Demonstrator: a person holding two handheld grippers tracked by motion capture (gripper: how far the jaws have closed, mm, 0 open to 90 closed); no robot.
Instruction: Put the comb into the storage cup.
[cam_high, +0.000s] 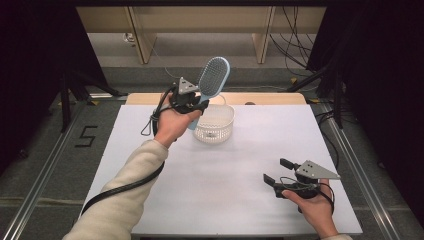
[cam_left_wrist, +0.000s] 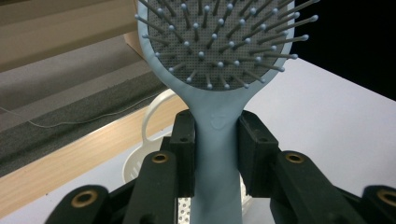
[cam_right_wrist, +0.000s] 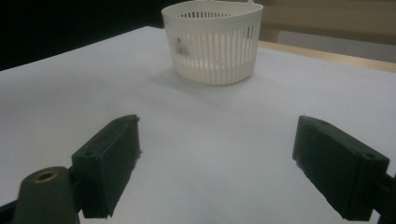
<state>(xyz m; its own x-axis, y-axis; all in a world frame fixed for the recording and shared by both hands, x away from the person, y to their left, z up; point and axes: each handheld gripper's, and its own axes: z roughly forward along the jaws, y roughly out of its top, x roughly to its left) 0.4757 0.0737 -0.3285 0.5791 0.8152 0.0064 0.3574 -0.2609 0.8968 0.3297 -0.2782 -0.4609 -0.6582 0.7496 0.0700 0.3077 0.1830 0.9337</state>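
The left gripper (cam_high: 192, 102) clamped the pale blue hairbrush (cam_high: 213, 76) by its handle, head raised and bristles toward the person, just above the white basket (cam_high: 215, 122), probably lined up for dropping in. The right gripper (cam_high: 278, 172) waited wide apart and empty, low over the table (cam_high: 240, 170).

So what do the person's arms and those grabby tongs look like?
Both tongs are black, with two chunky flat jaws and brass-coloured rivets at the joints. The left tongs and the right tongs each carry a grey three-cornered plate on top. A thick black cable trails from the left tongs along a cream-coloured sleeve, and thin black wires loop around the right tongs.
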